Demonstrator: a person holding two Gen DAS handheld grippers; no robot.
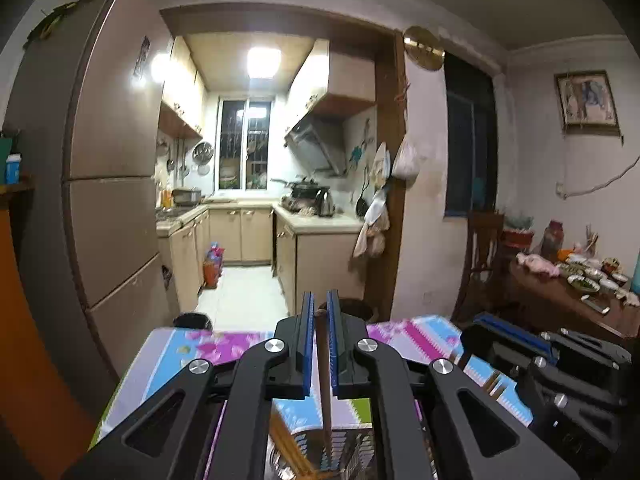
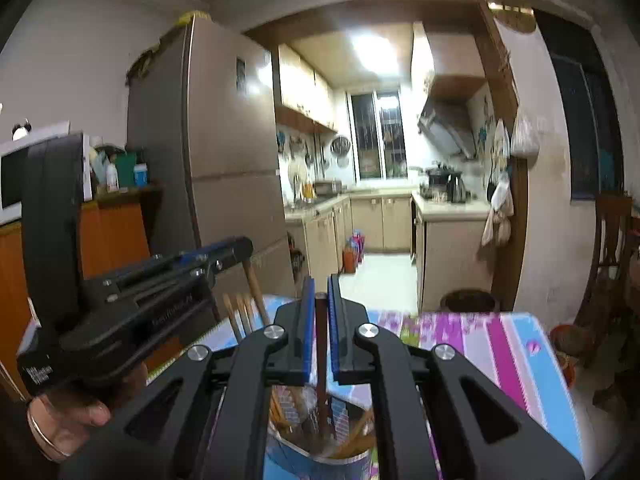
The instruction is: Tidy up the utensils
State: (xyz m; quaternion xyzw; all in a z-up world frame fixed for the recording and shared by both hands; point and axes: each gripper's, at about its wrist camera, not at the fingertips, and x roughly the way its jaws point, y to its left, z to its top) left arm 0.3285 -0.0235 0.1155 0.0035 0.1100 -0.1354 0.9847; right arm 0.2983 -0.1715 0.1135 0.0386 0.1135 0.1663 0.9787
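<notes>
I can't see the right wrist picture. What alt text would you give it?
The right gripper is shut on a dark wooden utensil handle that stands in a metal holder on a bright patterned tablecloth. At left, the left gripper grips a paler handle. Behind them are a fridge and a lit kitchen.

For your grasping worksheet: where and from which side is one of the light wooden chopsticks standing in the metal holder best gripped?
Grip a light wooden chopstick near its free upper end, coming from above the metal holder: its lower part sits inside the cup among others.
</notes>
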